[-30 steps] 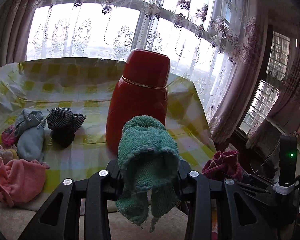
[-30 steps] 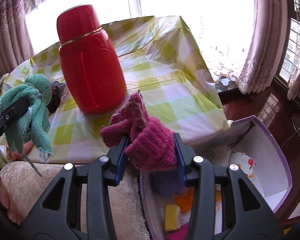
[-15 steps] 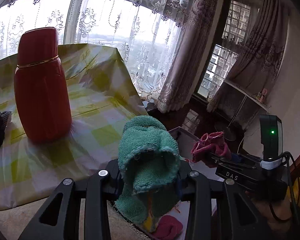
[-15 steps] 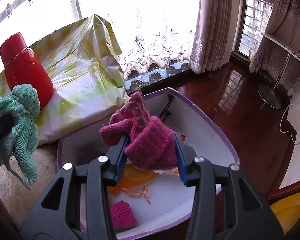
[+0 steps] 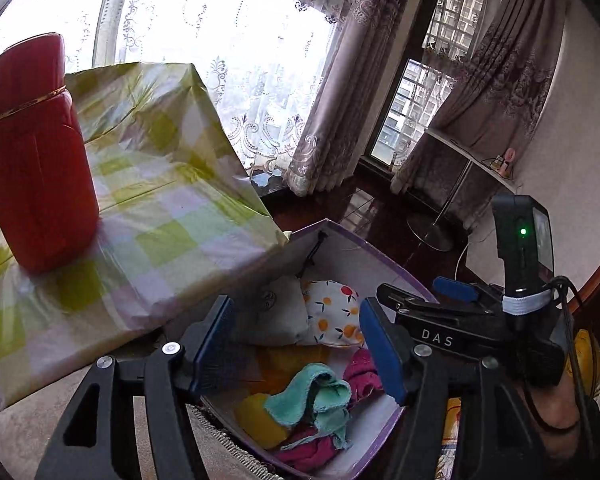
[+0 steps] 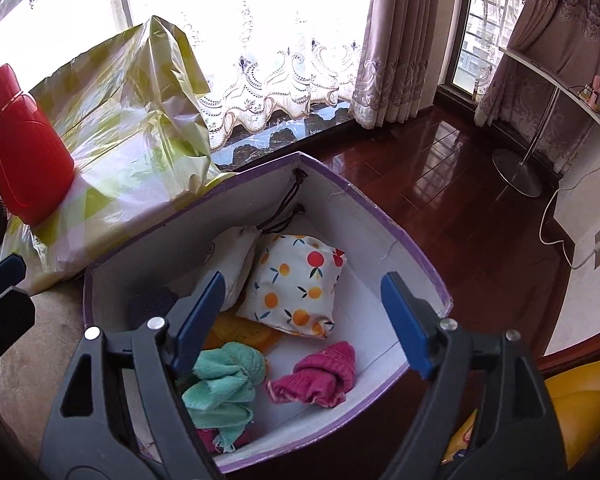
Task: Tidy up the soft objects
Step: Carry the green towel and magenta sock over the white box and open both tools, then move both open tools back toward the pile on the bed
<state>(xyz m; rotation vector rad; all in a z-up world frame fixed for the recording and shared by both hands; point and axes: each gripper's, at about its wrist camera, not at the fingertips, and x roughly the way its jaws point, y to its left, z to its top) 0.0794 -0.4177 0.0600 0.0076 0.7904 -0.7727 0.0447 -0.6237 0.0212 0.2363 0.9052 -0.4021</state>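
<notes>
The green towel and magenta knit piece lie side by side in the purple-rimmed box; above them your left gripper and right gripper are opening, nothing between the jaws; a fruit-print pouch sits behind.

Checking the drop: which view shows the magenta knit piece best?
Right wrist view: the magenta knit piece lies whole on the box floor. Left wrist view shows it only partly, behind a gripper finger.
</notes>
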